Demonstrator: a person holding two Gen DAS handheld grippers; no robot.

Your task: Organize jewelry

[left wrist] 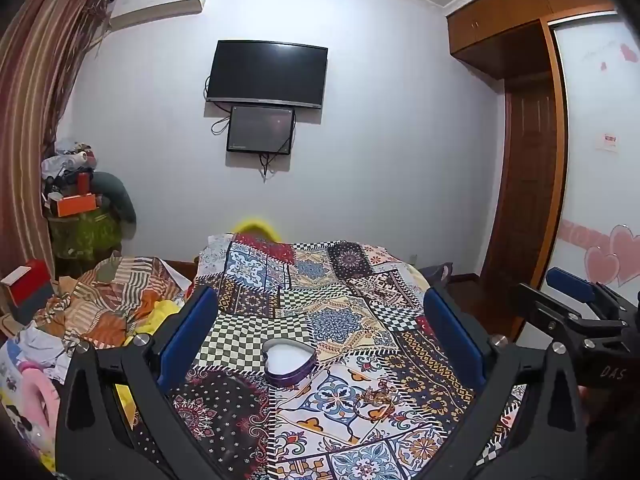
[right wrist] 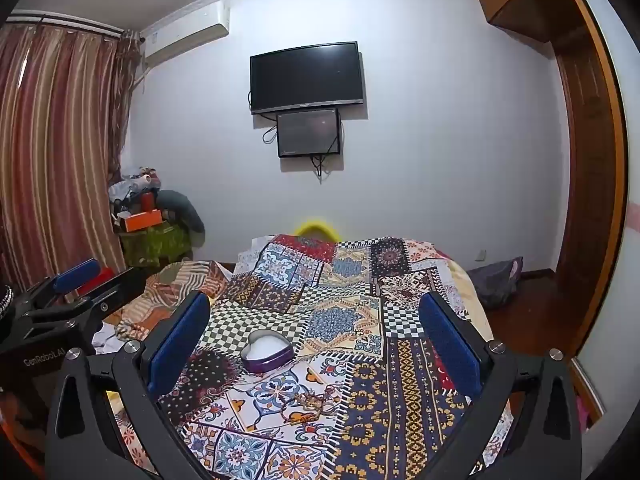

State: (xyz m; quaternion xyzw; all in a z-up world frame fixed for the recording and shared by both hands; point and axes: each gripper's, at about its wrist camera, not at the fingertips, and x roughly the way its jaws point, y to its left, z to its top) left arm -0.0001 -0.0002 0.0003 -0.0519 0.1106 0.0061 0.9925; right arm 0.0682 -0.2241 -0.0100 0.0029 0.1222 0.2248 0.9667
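On the patchwork bedspread [left wrist: 360, 280], a heart-shaped tin [left wrist: 290, 362] sits lidless between my left gripper's [left wrist: 320, 320] wide-spread fingers; a gold chain [left wrist: 374, 398] lies just nearer (tangled). My right gripper [right wrist: 316, 320] gapes too, empty. Only its view shows the dark bag [right wrist: 498, 282].

A bedroom with plain white walls [left wrist: 380, 160]: a black flat-screen television [left wrist: 266, 74] is mounted on the far wall at twelve o'clock, a smaller dark screen [left wrist: 260, 130] just beneath it. A white air conditioner [right wrist: 186, 38] hangs at eleven o'clock beside red-and-cream striped curtains [right wrist: 52, 152]. A brown wooden wardrobe [left wrist: 520, 160] stands at two o'clock. A patchwork-patterned bedspread [right wrist: 348, 312] covers the bed.
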